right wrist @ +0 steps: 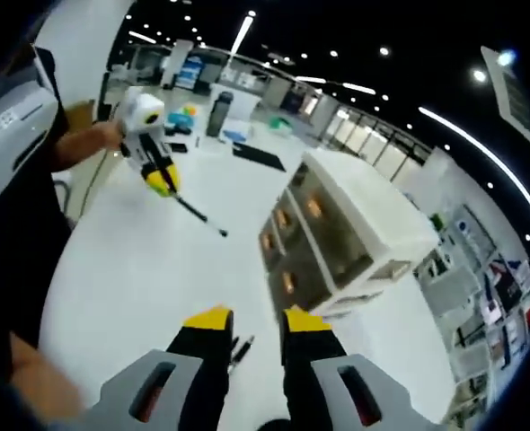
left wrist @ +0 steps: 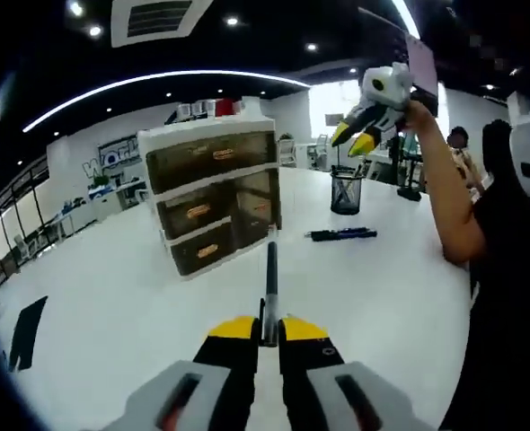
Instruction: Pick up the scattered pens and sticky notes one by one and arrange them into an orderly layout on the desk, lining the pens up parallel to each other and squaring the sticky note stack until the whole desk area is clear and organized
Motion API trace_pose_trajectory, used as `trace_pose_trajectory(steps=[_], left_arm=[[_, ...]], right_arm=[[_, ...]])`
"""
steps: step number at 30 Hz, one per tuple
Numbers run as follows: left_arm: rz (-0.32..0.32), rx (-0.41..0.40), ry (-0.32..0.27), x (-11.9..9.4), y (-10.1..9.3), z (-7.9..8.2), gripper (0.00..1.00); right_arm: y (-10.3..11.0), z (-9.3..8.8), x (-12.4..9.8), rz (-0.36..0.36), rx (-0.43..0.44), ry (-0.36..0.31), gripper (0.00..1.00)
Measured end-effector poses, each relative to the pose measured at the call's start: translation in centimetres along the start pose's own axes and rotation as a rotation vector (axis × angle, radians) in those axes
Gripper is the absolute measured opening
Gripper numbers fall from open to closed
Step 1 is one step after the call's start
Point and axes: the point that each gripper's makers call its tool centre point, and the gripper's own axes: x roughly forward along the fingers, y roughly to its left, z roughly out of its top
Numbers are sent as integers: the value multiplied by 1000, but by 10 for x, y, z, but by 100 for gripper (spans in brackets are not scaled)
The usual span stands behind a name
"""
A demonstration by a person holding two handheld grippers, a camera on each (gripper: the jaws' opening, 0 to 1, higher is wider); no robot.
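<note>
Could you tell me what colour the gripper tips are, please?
Yellow, on black jaws; clearest in the left gripper view, where the left gripper holds a thin dark pen.

White desk and the items resting on it

Desk (left wrist: 112, 305): white, smooth top, seen in the left gripper view. Drawer unit (left wrist: 213, 193): white frame, three tiers of smoky translucent drawers, standing upright near the desk's middle. Mesh pen cup (left wrist: 346, 190): dark, upright, beside the drawer unit toward the far edge. Pens (left wrist: 341, 234): dark, lying flat together in front of the pen cup, well apart from the drawer unit. Black flat object (left wrist: 27, 330): lying at the desk's left edge, kind not discernible. In the right gripper view the same desk also carries another black flat sheet (right wrist: 258, 156) lying on its far part.
</note>
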Motion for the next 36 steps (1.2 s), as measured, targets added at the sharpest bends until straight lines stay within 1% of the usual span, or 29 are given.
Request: trace_pose_trajectory(steps=[2,4,5,7,8,11,13,14,15,17,18,20,21,23,25,29,32,33,36], left_arm=[[-39,13,-27,10,-7,17,9],[-63,27,-33,22,-11,29,9],[-70,36,-33,26,-12,33,9],[-84,59,-34,36,-14,42,9],[-99,75,-30,43,-16,49,9],[-149,115,-32,64,-23,69,9],[-176,144,-29,75,-28,78,9],[-199,177,-25,83,-34,85,9],[-206,193,-26,89,-37,90,9],[-234,222,-26,97,-45,97,9],[-264,240,-27,104,-53,103,9],[-301,264,-24,113,-65,110,9],[-338,283,-26,121,-77,120,9],[-391,330,-33,129,-93,132,9],[-416,373,-37,136,-102,141,9],[-446,378,-62,147,-109,151,9],[-473,370,-73,152,-110,151,9],[-474,402,-85,153,-109,153,9],[-489,388,-83,156,-106,152,9]], right_arm=[[-4,-7,-9,-29,8,5,21],[-5,-12,-17,-51,10,10,21],[-6,-13,-21,-65,-7,11,22],[-6,-12,-24,-78,-66,18,25],[-1,-11,-24,-73,-121,26,26],[18,-6,-15,-15,-234,61,30],[23,-2,-11,-2,-274,75,30],[25,3,-9,-1,-300,78,30],[24,5,-8,-10,-309,78,30],[23,9,-9,-31,-312,81,30],[21,8,-10,-48,-308,93,30],[17,-2,-16,-83,-302,157,30],[15,-8,-19,-95,-293,191,30],[10,-14,-24,-131,-265,214,30],[6,-17,-29,-157,-245,225,30],[3,-25,-36,-181,-221,255,30],[0,-31,-37,-196,-207,283,30],[-1,-31,-37,-199,-206,289,30],[-6,-33,-35,-217,-205,317,30]])
